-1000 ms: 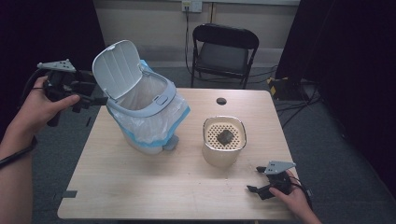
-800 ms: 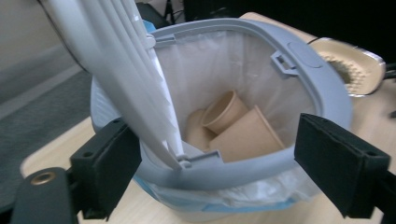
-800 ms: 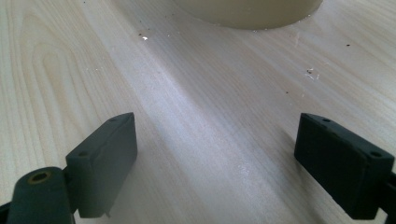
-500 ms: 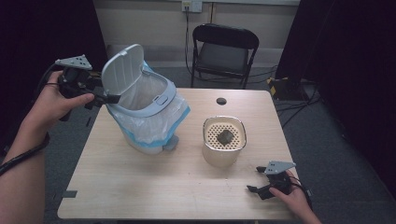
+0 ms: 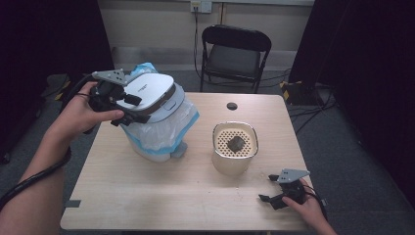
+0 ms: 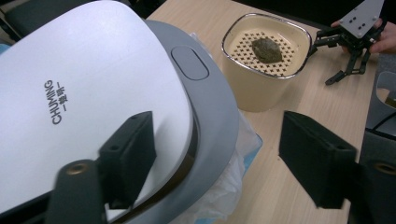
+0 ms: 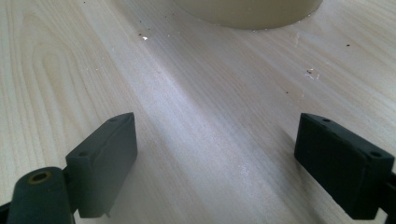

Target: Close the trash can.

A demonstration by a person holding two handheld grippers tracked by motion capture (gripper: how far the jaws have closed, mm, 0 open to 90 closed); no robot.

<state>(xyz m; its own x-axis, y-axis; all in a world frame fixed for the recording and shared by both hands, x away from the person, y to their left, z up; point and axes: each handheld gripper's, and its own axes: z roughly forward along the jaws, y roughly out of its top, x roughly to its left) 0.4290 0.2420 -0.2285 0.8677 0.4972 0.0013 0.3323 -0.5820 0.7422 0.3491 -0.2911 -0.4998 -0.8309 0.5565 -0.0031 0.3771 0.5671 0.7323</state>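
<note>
Left gripper [image 5: 128, 108]: at centre left of the high view we saw its jaws spread wide over the lid [image 5: 147, 93] of the bin [image 5: 156, 129].
Right gripper [image 5: 274, 196]: lower right, we found its jaws parted above the table [image 5: 171, 196].
Pot [image 5: 235, 149]: centre, with a dark lump [image 5: 236, 143] inside.

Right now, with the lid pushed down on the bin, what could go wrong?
1. The left gripper stands open with one jaw resting on the white lid; it could slide off the smooth top.
2. The plastic liner bulges out under the lid's rim, so it may get pinched and perhaps keep the lid from closing fully.
3. The cream container stands close beside the bin; a push that shifts the bin could bump it.
</note>
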